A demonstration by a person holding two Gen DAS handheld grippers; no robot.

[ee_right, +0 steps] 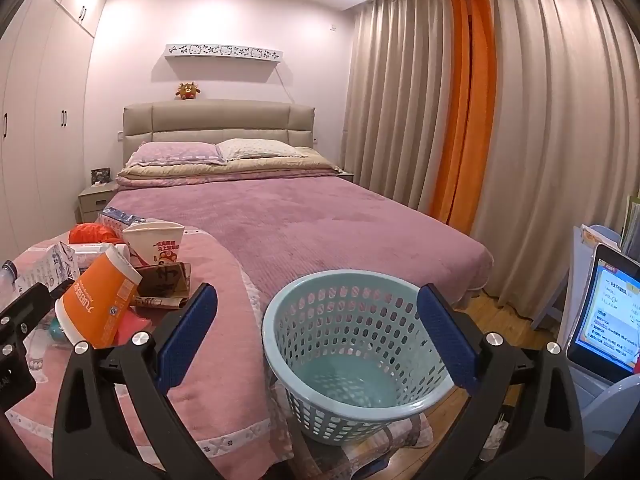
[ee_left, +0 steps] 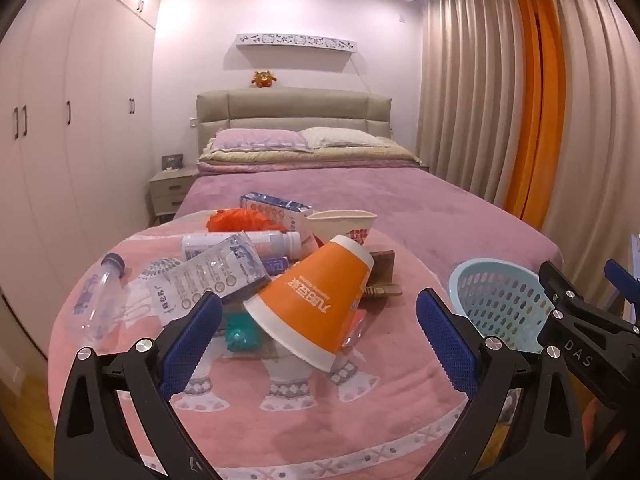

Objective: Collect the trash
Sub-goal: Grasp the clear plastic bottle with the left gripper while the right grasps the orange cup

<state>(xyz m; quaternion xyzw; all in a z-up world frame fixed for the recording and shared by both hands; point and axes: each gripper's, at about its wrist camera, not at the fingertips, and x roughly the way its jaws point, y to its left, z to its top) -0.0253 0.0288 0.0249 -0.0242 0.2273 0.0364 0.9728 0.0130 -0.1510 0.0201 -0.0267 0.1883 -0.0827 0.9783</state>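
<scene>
Wide-spread left gripper [ee_left: 318, 322] — orange cup [ee_left: 320, 304] beyond

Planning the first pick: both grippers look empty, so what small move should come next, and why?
Probably ease the open left gripper forward around the orange cup: it lies topmost on the pile, directly ahead, and the basket stands empty.

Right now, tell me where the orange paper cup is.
The orange paper cup lies tipped on the trash pile on the pink blanket, centre of the left wrist view, left of the blue basket.

Black left gripper [ee_left: 318, 316], blue ribbed pads [ee_left: 192, 344], silver screws
</scene>
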